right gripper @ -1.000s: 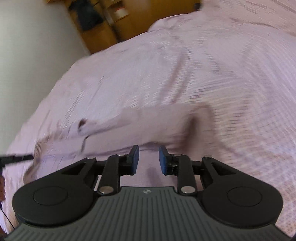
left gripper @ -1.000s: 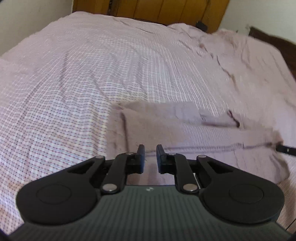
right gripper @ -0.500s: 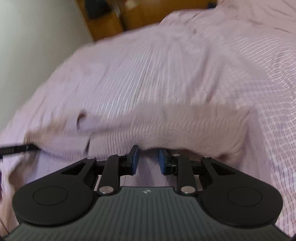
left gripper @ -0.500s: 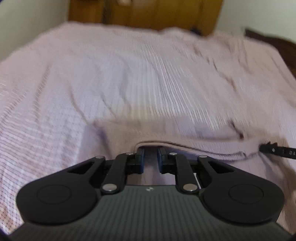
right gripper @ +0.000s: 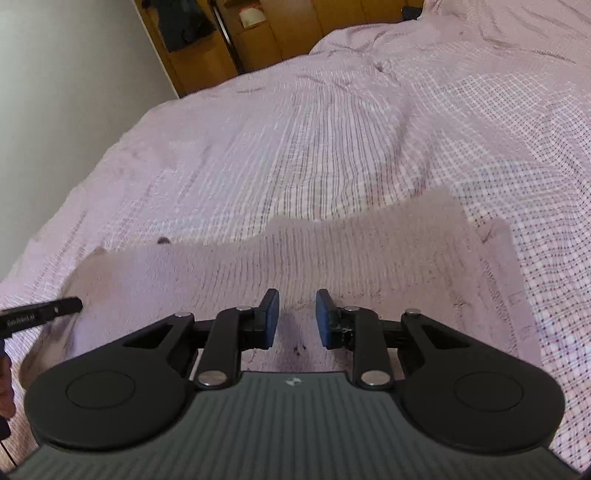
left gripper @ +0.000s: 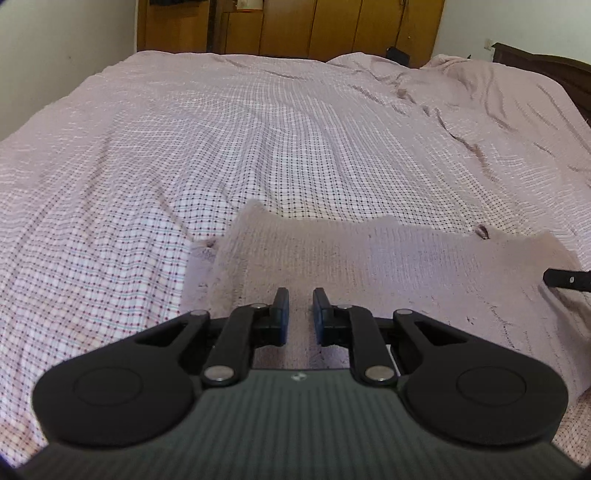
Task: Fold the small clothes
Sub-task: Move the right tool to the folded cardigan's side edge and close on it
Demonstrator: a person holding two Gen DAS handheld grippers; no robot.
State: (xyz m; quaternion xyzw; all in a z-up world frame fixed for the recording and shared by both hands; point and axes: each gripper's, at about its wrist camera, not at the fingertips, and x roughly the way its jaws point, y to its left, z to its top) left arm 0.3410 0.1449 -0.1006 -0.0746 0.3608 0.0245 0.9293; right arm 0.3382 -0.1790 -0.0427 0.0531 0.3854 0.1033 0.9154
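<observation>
A small mauve ribbed garment (left gripper: pixel 388 266) lies on the checked bed sheet (left gripper: pixel 258 129), doubled over, with a paler fuzzy layer showing under its left side. My left gripper (left gripper: pixel 301 299) is shut on its near left part, and the fabric runs on past the pads to a wavy, slightly raised far edge. In the right wrist view the same garment (right gripper: pixel 351 258) fills the middle, and my right gripper (right gripper: pixel 297 301) grips its right part with the jaws a little wider. Each view shows a finger of the other gripper at its edge (left gripper: pixel 569 280) (right gripper: pixel 40 314).
The pink checked sheet (right gripper: pixel 332 129) covers a wide bed, rumpled at the far right (left gripper: pixel 461 92). Wooden wardrobe doors (left gripper: pixel 295 26) stand beyond the bed. A pale wall (right gripper: pixel 55 92) runs along its left side, with a dark headboard (left gripper: pixel 546 70) at the right. Part of a hand (right gripper: pixel 4 387) shows.
The garment lay flat a second ago. Both grippers lifted its near edge, carried it forward and came down a little. It is now doubled over. The jaws' gaps look unchanged.
</observation>
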